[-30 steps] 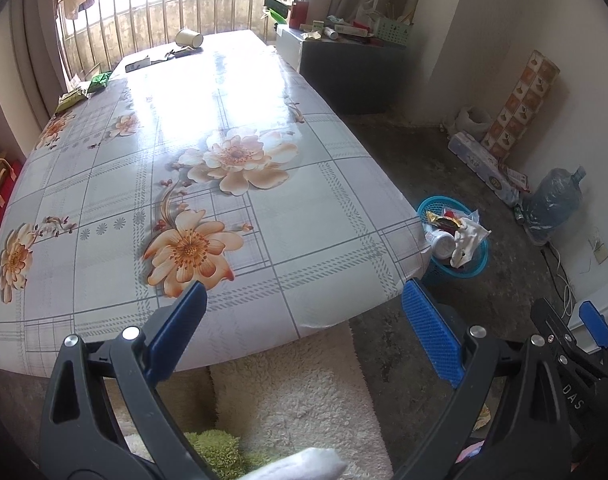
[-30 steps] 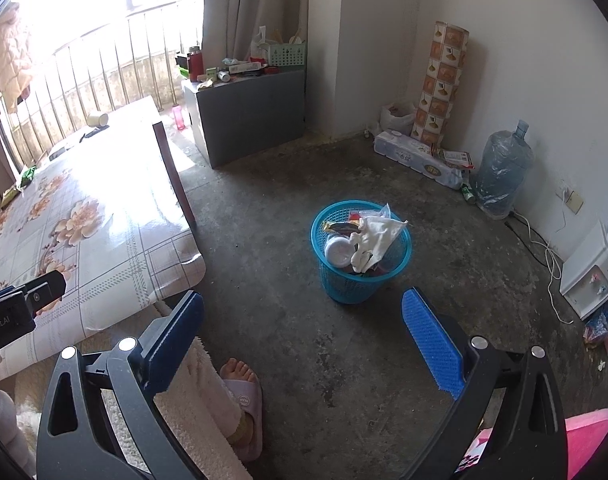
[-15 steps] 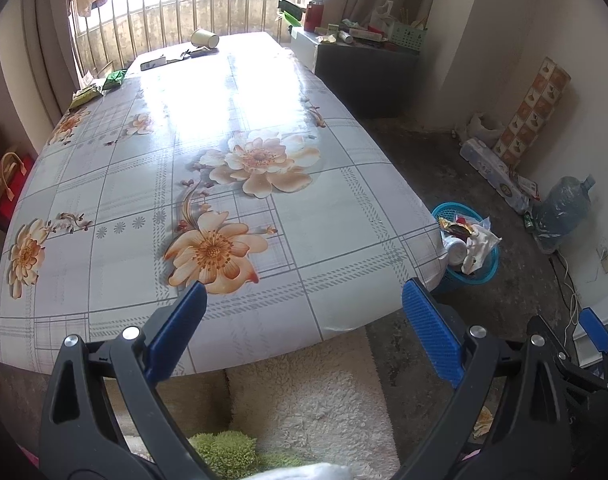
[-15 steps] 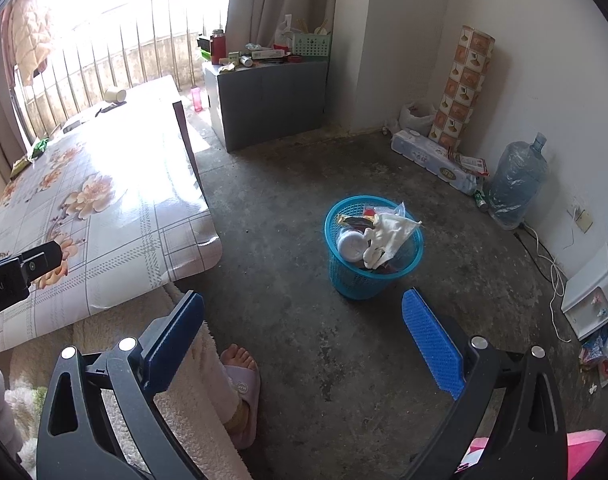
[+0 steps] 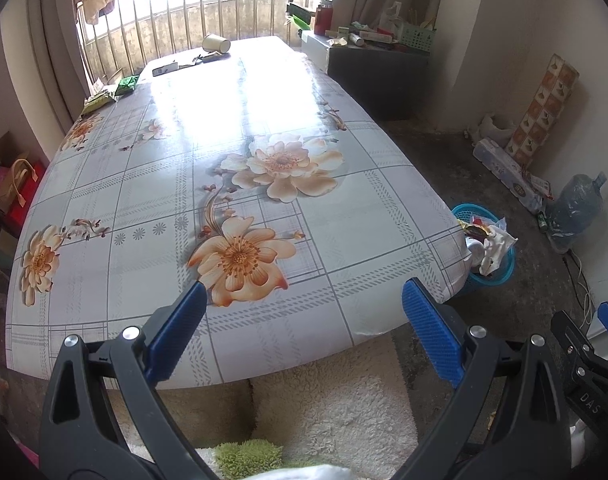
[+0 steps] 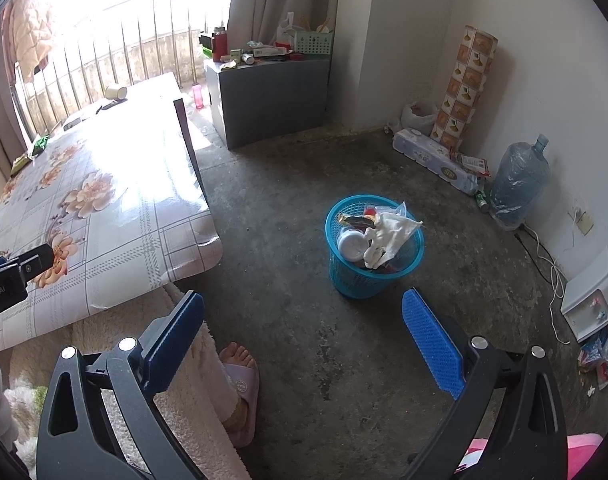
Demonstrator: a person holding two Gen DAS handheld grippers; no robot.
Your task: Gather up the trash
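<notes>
A blue mesh trash basket [image 6: 373, 276] stands on the concrete floor, filled with a white cup, crumpled tissue and wrappers. It also shows in the left wrist view [image 5: 499, 270], just past the table's near right corner. My right gripper [image 6: 304, 312] is open and empty, above the floor short of the basket. My left gripper [image 5: 304, 308] is open and empty over the near edge of the floral table [image 5: 152, 184]. A tipped paper cup [image 5: 216, 43] and green wrappers [image 5: 126, 84] lie at the table's far end.
A grey cabinet [image 6: 272, 92] with clutter stands by the window. A water jug [image 6: 517, 184], a patterned roll [image 6: 463, 88] and a long packet lie along the right wall. A person's slippered foot [image 6: 240, 384] and fleecy leg are near my right gripper.
Both views have shifted slightly; the table and basket sit a little further right in the frames. Both grippers stay open and empty.
</notes>
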